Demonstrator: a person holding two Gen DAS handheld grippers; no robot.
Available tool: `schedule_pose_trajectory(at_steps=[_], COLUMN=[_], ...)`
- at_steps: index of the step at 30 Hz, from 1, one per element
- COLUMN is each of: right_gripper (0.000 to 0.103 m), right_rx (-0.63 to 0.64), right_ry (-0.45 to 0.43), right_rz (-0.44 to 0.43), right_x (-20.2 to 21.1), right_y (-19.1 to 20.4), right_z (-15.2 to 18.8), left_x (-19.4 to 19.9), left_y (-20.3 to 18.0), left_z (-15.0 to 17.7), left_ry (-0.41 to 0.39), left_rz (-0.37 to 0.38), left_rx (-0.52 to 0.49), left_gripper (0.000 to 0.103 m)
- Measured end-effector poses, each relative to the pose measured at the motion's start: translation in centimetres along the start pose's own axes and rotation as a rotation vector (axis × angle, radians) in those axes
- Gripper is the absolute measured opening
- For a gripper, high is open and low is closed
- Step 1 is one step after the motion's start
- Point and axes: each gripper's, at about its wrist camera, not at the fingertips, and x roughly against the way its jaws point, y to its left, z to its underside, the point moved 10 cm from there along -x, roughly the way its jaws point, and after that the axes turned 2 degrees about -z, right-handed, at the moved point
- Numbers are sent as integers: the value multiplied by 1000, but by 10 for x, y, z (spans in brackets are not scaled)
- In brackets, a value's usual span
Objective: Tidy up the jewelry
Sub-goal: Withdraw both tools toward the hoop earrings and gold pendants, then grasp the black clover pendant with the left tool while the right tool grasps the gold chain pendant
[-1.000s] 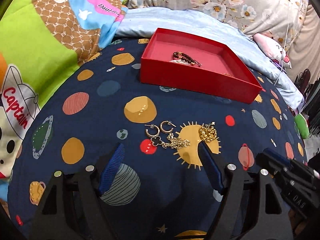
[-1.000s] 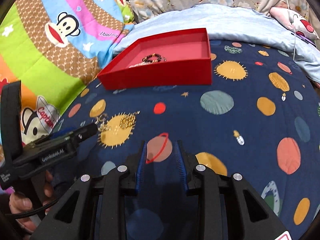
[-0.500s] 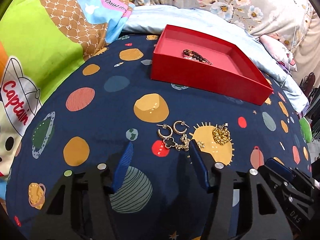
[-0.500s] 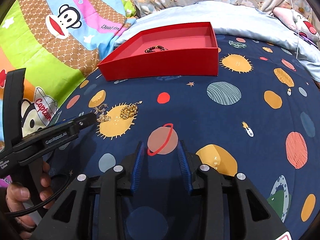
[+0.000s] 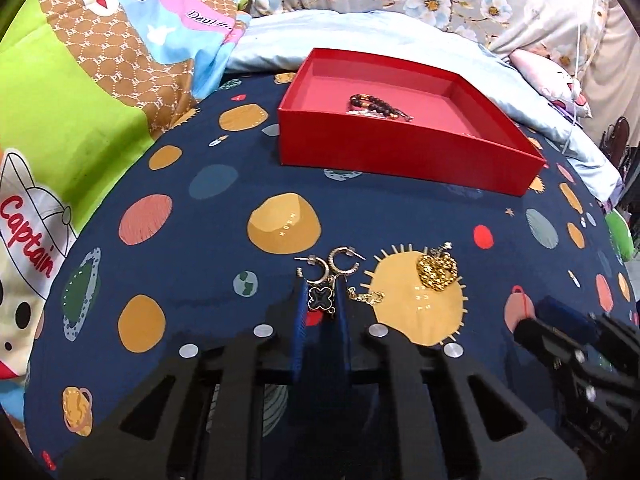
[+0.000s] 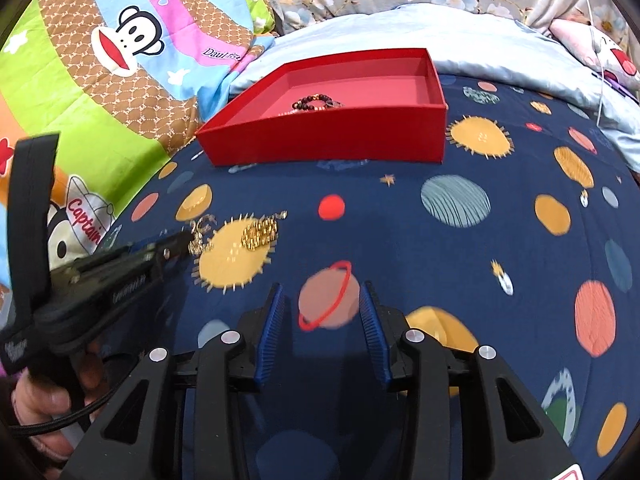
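Observation:
On the navy planet-print blanket lie two gold hoop earrings, a gold chain heap and a black clover pendant on a thin gold chain. My left gripper is closing, and its blue pads press on the clover pendant from both sides. A red box stands farther back with a dark beaded bracelet inside. My right gripper hovers over the blanket to the right of the heap, its jaws opening with nothing between them.
A cartoon-monkey quilt rises at the left, with a pale blue sheet and floral pillows behind the box. A hand holds the left gripper's handle at the lower left of the right wrist view. A white cable hangs at the back right.
The left gripper's jaws came together from wide apart onto the clover pendant, and it edged closer to the jewelry. The right gripper's jaws spread a little wider.

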Motion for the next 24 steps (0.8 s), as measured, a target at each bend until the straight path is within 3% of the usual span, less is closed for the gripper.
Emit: schedule_pose_trajectory(at_steps=[5,14,17,19,21,24], right_gripper=[38,35,27,13,7,3], right_rx=[22,67,79,86,92,110], right_ry=[23,67,69,75,78,68], right_rz=[-38,-67,-55,-51,-50,-49], right_x=[-13,-45,-50,-52,-53,-50], right_y=[14,38,38,39,40,42], right_z=[-16,-31,-33,-34,-34,-33], left_x=[6,12,15,17,18,19], left_y=[-1,13,17,18,18,18], left_z=[4,6,7,7,6,6], left_ry=[17,21,19,18,19,20], left_rz=[55,53,54,57,57,58], left_rx=[30,65,72,76,77,77], left_gripper=[13,13,13,13,13,13])
